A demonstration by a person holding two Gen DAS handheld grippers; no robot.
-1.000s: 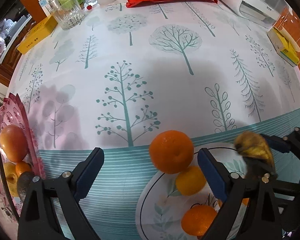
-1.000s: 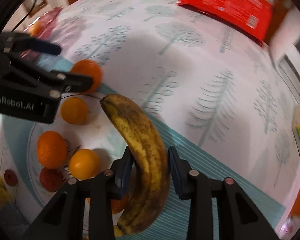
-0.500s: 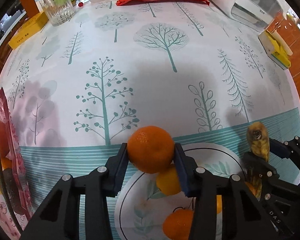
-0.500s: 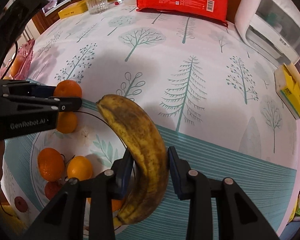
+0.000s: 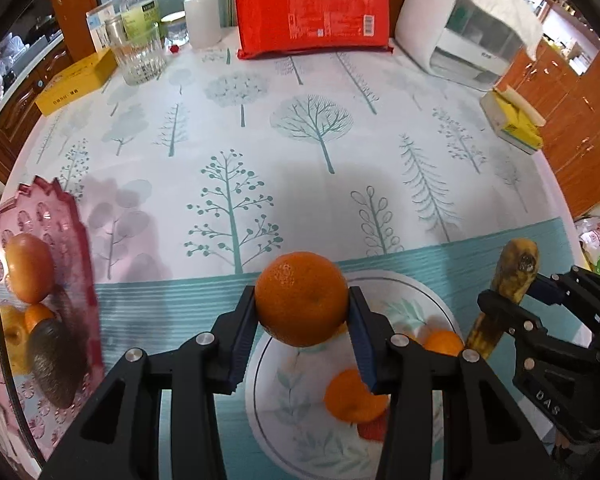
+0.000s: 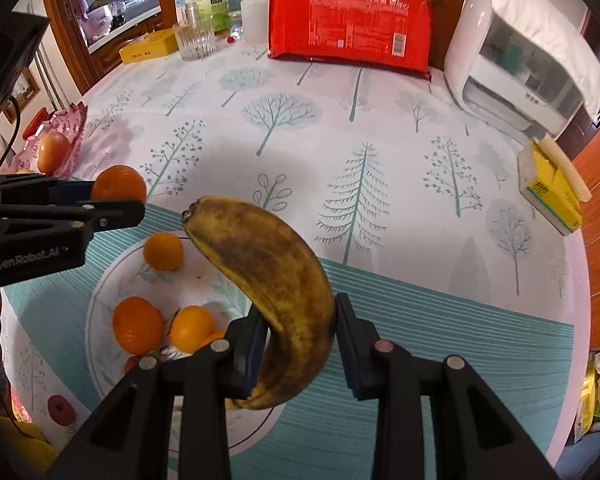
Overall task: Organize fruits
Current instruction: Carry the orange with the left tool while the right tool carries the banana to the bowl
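I have my left gripper (image 5: 302, 312) clamped on a round orange mandarin (image 5: 302, 304) and my right gripper (image 6: 300, 344) pinching a brown-spotted yellow banana (image 6: 276, 280), both above the white leaf-patterned plate (image 6: 100, 308). At least 3 mandarins remain there; the pink scalloped plastic tray (image 5: 76, 248) already holds fruit.

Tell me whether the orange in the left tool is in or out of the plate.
Out. The orange is clamped between the left tool's pads, lifted above the white plate, where other oranges lie.
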